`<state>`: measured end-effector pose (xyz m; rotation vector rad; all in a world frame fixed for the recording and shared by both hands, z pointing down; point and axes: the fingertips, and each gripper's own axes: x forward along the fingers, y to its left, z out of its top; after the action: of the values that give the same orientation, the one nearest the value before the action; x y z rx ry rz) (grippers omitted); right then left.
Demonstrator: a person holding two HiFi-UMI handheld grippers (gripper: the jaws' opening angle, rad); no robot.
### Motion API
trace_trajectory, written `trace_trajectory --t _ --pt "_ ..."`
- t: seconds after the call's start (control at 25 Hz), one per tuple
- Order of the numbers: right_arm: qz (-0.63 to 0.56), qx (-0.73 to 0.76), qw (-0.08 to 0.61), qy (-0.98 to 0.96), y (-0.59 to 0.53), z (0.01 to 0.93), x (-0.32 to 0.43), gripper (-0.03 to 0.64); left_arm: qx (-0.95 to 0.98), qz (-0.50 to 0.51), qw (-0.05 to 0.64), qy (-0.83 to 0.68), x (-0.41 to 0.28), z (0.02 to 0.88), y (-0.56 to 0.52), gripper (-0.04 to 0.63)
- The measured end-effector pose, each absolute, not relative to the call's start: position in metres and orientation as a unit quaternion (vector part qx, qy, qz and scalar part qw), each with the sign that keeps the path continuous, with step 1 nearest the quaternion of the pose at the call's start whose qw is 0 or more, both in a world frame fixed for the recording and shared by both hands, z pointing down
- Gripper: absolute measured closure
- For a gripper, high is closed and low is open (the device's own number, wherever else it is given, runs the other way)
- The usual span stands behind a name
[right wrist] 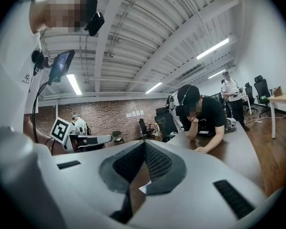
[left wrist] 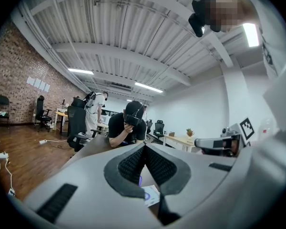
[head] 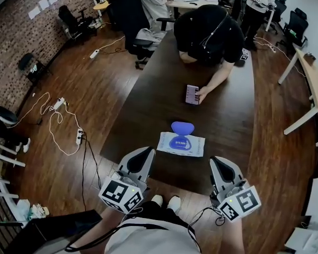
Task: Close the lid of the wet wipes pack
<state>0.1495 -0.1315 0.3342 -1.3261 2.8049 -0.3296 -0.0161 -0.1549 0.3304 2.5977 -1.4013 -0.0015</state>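
The wet wipes pack (head: pixel 181 144) lies flat on the dark table (head: pixel 148 105), near its front edge. It is white with a blue label, and its blue lid (head: pixel 182 127) stands flipped open on the far side. My left gripper (head: pixel 143 152) hovers at the table's front edge, left of the pack and apart from it, its jaws shut on nothing. My right gripper (head: pixel 218 161) is on the other side of the pack, also shut and empty. A corner of the pack (left wrist: pixel 150 195) shows below the closed jaws in the left gripper view, and a white corner (right wrist: pixel 144 187) in the right gripper view.
A person in black (head: pixel 209 33) leans on the table's far end with a hand on a phone (head: pixel 192 94). Office chairs (head: pixel 132 20) stand behind the table. Cables and power strips (head: pixel 61 120) lie on the floor at left. A light desk (head: pixel 312 78) is at right.
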Motion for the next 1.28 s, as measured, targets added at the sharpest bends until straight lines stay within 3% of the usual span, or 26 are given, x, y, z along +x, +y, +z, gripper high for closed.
trace_trajectory --t 0.48,1.12,1.28 --pt "-0.099 -0.394 -0.062 0.912 -0.219 0.392 0.114 0.611 0.879 0.012 0.153 -0.452 -0.005 0.400 -0.222 0.597" --pt "-0.147 -0.390 -0.102 0.903 -0.305 0.496 0.108 0.608 0.867 0.063 0.214 -0.445 -0.002 0.520 -0.295 0.597" --pt "-0.159 -0.380 -0.113 0.904 -0.320 0.523 0.104 0.527 0.862 0.077 0.231 -0.444 -0.002 0.549 -0.298 0.597"
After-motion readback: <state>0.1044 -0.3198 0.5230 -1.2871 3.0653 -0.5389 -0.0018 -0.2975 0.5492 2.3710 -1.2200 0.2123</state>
